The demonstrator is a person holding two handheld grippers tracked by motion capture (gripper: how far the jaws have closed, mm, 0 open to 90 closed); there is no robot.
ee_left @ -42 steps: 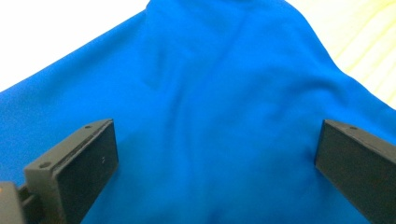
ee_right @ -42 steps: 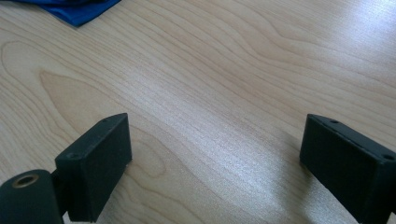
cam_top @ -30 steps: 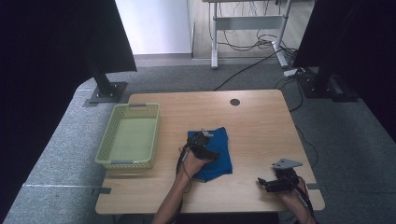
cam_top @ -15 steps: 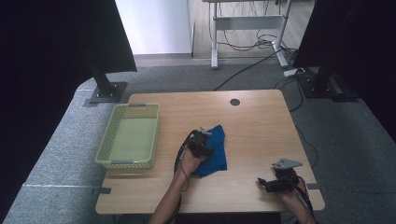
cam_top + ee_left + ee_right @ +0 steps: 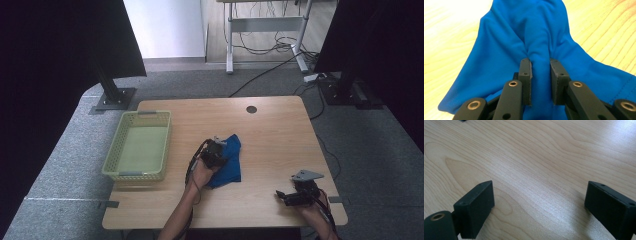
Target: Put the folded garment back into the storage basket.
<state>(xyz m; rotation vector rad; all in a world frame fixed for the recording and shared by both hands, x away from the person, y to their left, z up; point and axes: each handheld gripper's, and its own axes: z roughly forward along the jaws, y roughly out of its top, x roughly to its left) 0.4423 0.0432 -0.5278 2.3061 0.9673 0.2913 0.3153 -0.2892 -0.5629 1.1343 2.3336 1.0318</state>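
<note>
basket (image 5: 137,148): pale green mesh, on table's left part, well apart from cloth.
table (image 5: 270,130): light wood, w/ dark round hole (image 5: 251,109) near far edge.
L gripper (image 5: 216,153): mid-table, over cloth's left edge, forearm coming in from bottom of high view. Jaws have just been closing, w/ cloth between them. In left gripper view (image 5: 540,82) pads pinch a raised ridge of fabric, creases fanning out from the nip. Clamped on cloth.
cloth (image 5: 229,162): blue, bunched, roughly mid-table, just right of basket-side half; lies on wood, part pulled up into a fold at L jaws. In left gripper view (image 5: 529,32) it drapes away from the jaws onto the table; stitched hem seen at lower right.
R gripper (image 5: 292,196): near front-right table corner, well apart from cloth, grey plate on top. In right gripper view (image 5: 539,206) jaws stand wide apart, bare wood between, gripping nothing.
</note>
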